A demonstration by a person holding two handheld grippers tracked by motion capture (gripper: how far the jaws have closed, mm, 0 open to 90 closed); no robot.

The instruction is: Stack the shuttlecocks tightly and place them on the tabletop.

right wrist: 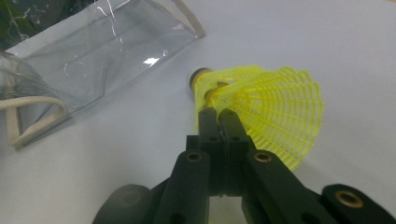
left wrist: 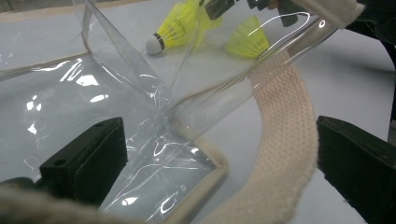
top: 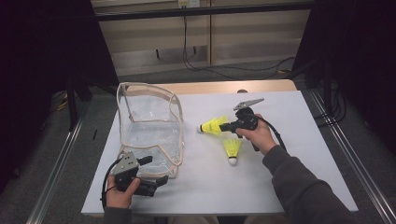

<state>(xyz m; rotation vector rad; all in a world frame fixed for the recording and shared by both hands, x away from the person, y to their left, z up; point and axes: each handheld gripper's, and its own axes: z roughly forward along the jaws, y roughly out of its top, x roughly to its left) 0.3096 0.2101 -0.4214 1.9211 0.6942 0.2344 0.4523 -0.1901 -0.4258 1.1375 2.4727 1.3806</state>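
1. Your right claw (top: 225,126) is clamped on the skirt of a yellow shuttlecock (top: 213,126); in the right gripper view the jaws meet on the mesh edge (right wrist: 219,116), and part of the dark cork tip is hidden behind the skirt.
2. That shuttlecock lies on its side near the middle of the white table (top: 289,154), cork pointing left toward the bag (top: 149,126). From the high view alone you cannot tell whether it rests on the table or is lifted just off it.
3. A second shuttlecock (top: 232,150) lies just near of the first, cork toward you, apart from the claw.
4. Your left claw (top: 156,182) sits at the bag's near corner with its jaws spread wide. The left gripper view shows the clear plastic and a cream strap (left wrist: 280,140) lying between the jaws, neither jaw pressed on them.
5. The bag is clear plastic with cream trim, mouth facing right; its far wall stands up, crumpled.
6. Seen through the plastic in the left gripper view, both shuttlecocks (left wrist: 180,25) look blurred and are cut off at the top edge.
7. The high view gives the whole layout; the gripper views give the grip details.
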